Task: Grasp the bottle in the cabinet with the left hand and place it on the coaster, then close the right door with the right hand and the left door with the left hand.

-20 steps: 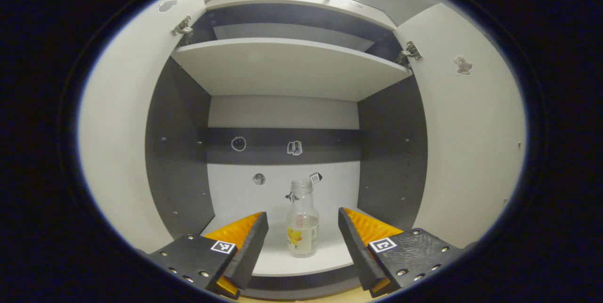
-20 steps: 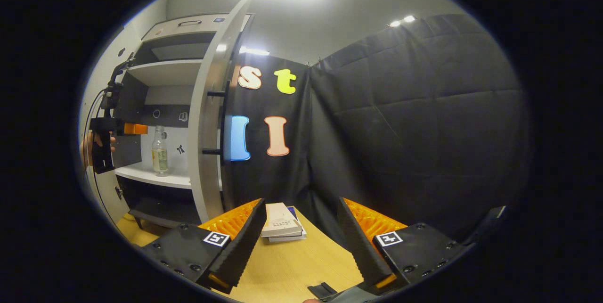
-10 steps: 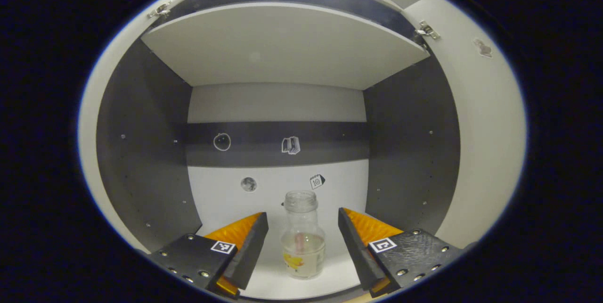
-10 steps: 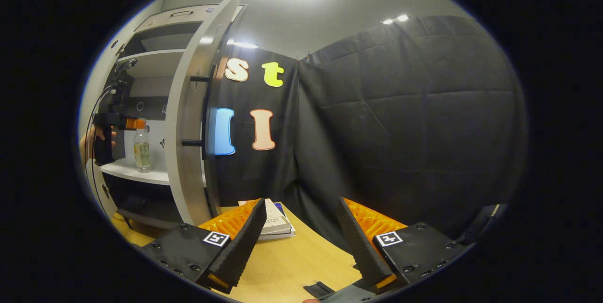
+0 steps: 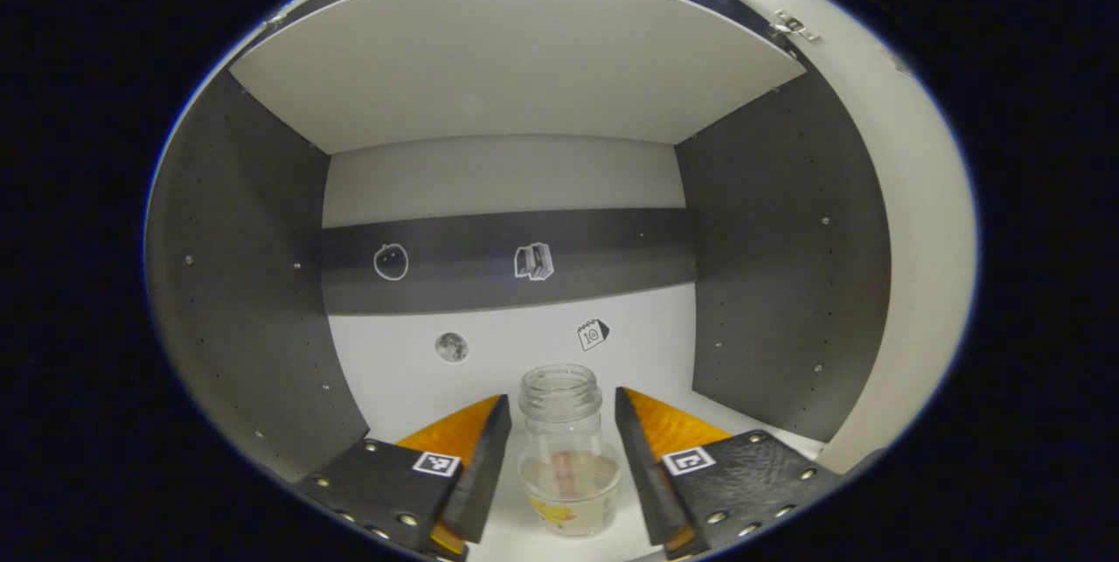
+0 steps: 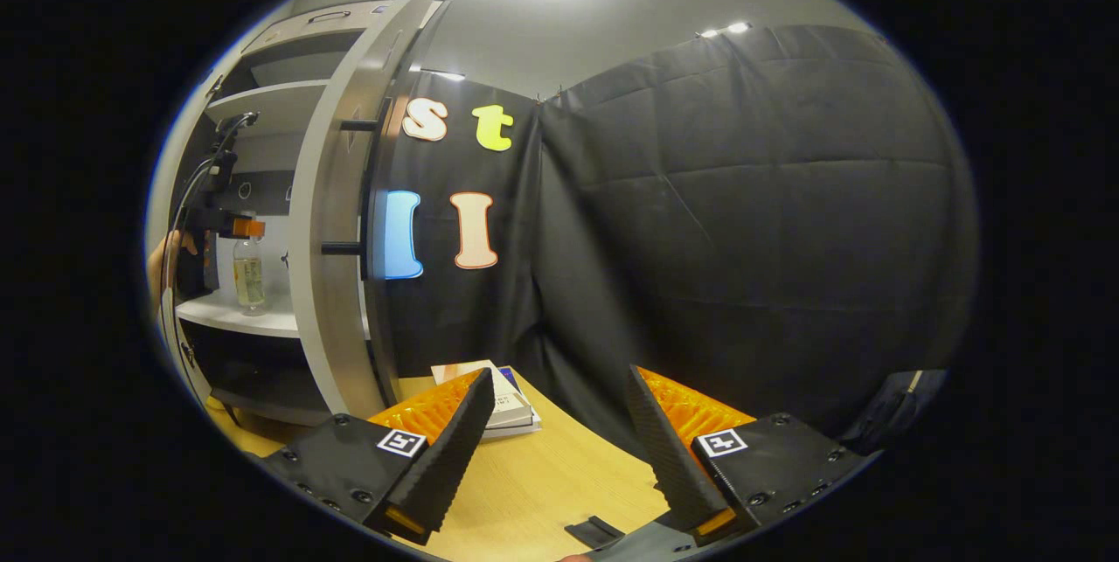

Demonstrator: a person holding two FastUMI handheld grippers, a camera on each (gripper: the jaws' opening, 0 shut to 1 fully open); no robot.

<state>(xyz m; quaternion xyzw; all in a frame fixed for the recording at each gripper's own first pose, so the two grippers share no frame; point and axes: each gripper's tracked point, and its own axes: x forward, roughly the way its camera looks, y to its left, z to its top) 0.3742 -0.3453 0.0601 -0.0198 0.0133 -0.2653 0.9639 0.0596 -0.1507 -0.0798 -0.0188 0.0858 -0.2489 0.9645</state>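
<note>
Left tool (image 5: 559, 431) is inside the cabinet (image 5: 253, 282), fingers spread w/ the bottle (image 5: 568, 457) standing between them. Gap visible on each side at the neck; lower down can't tell if the fingers touch the glass.

Bottle: clear glass, no cap, wide threaded mouth, short neck widening to a rounder body. Pale liquid in the lower part, label w/ yellow and pinkish marks on the front. Stands upright on the white lower shelf (image 5: 411, 387), near its front, roughly mid-width. Back wall behind it has small stickers (image 5: 533, 262) on a dark band and on the white panel below.

Right gripper view: bottle (image 6: 248, 274) seen from the side on the same shelf, left tool (image 6: 247, 228) level w/ its neck, a hand (image 6: 166, 252) holding that tool. Right door (image 6: 328, 221) stands open, edge-on.

Right tool (image 6: 555, 405) spread, holding nothing, above the wooden counter (image 6: 542, 483). Stack of books (image 6: 507, 400) on the counter just past its fingers, by the black cloth wall (image 6: 743, 221).
</note>
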